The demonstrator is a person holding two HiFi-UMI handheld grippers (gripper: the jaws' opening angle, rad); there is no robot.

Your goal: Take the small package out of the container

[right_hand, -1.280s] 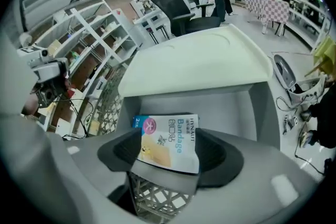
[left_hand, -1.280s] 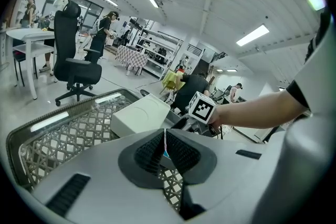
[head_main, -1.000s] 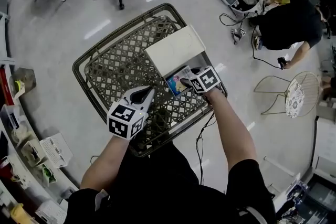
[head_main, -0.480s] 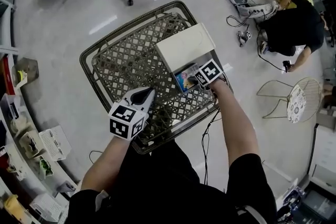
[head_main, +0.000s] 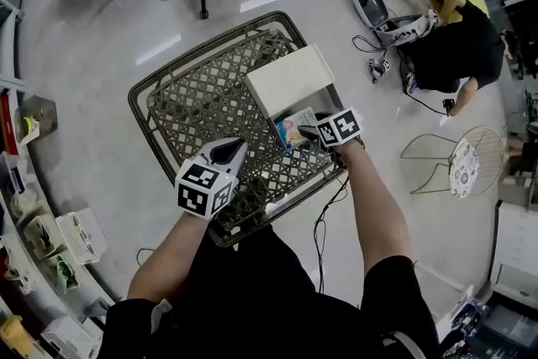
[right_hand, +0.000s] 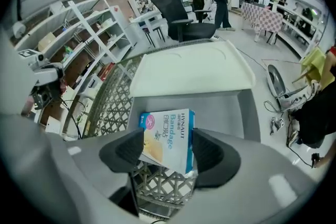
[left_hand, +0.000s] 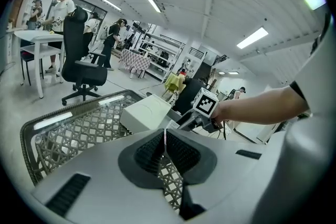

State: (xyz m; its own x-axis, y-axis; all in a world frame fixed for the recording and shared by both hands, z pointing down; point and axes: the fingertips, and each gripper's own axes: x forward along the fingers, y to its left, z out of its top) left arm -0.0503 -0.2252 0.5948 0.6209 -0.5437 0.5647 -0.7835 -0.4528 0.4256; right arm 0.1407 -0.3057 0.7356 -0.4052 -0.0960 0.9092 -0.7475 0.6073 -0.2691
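In the head view, your right hand-held gripper [head_main: 308, 131] holds the small blue-and-white bandage package [head_main: 291, 130] at the near edge of the open white plastic container [head_main: 290, 78].

In the left gripper view, your left hand-held gripper [left_hand: 165, 140] is closed and empty.

In the right gripper view, the jaws have just been closing and now clamp the package's [right_hand: 165, 136] sides.

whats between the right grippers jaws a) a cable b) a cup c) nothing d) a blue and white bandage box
d: the right gripper has the bandage box between its jaws, which have just been closing on it, above the white container.
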